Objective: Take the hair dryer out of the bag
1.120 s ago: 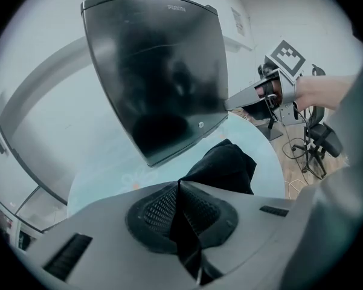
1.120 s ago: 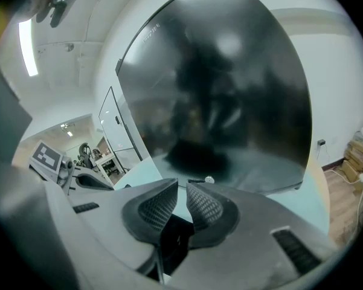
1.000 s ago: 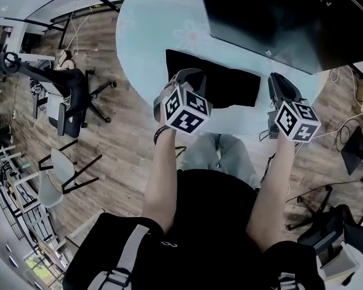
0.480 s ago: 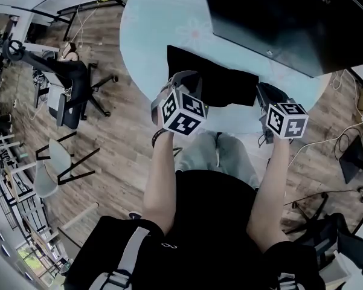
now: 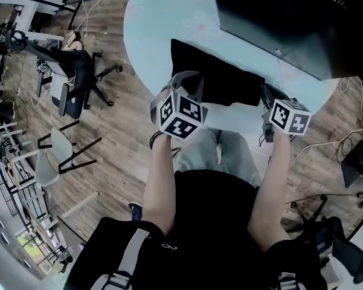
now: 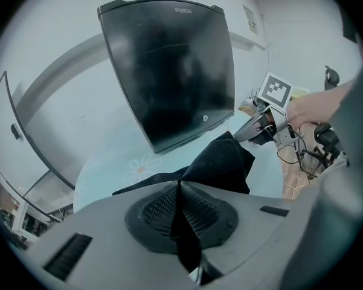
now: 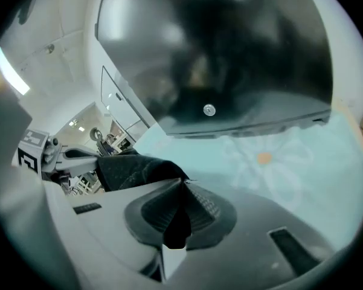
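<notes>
A flat black bag lies on the round pale-blue table. No hair dryer shows in any view. My left gripper is shut on the bag's near left edge; in the left gripper view its pads meet on black cloth and the bag rises in a fold beyond them. My right gripper is at the bag's right corner, its jaws closing, and in the right gripper view the pads pinch the edge of the bag. Each gripper sees the other: right gripper, left gripper.
A large black panel stands tilted over the table's far right, close behind the bag. Daisy prints mark the glass. Office chairs and cables are on the wooden floor around the table.
My right gripper came down and in toward the bag's right corner and its jaws closed there. The left gripper stayed put on the bag's left edge.
</notes>
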{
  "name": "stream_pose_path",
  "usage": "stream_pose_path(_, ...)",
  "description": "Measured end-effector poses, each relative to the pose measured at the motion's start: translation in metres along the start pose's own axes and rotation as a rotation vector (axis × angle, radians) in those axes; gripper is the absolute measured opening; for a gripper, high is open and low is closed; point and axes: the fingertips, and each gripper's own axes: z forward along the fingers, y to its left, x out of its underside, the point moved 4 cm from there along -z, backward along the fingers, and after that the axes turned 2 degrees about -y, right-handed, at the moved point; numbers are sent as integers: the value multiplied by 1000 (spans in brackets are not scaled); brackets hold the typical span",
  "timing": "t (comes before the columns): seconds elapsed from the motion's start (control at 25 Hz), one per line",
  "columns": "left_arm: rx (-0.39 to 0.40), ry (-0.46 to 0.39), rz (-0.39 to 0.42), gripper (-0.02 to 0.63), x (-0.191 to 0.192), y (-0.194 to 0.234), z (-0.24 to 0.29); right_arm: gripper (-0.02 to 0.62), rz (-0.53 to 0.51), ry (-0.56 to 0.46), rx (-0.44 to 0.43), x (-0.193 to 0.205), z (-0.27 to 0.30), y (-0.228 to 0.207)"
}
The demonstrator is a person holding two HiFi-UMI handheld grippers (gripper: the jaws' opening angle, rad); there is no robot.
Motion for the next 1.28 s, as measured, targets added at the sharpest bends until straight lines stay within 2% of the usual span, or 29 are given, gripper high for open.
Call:
stream_pose_path(0.16,-3,9,-7,12,7,1,-1,14,54,-8,-67,2,6,4)
stream_pose_path(0.36,-7,10,-17,14,9,3,-1,18,55,23,-78,5,11,8)
stream_pose_path(0.48,-10,11,-22,14,8,4,-1,75,65,60,-100,9,11,11)
stream_pose_path(0.6,-12,11,-23,14,9,6,0,77,79,85,-119,15,14,15)
stream_pose_path(0.92,-6,0,-47,18,12,5,1,77,196,40,-130,12,30,17)
stream_pose_path(1.0,5,-11,-75,44,15,6,-1,77,199,42,-122,11,32,16)
stream_pose_path(1.16,82,-44,-136,145,32,3,-8,57,206,35,-107,8,35,16)
stream_pose_path(1.28,100,-75,-191,175,44,6,-19,52,219,24,-107,5,36,15)
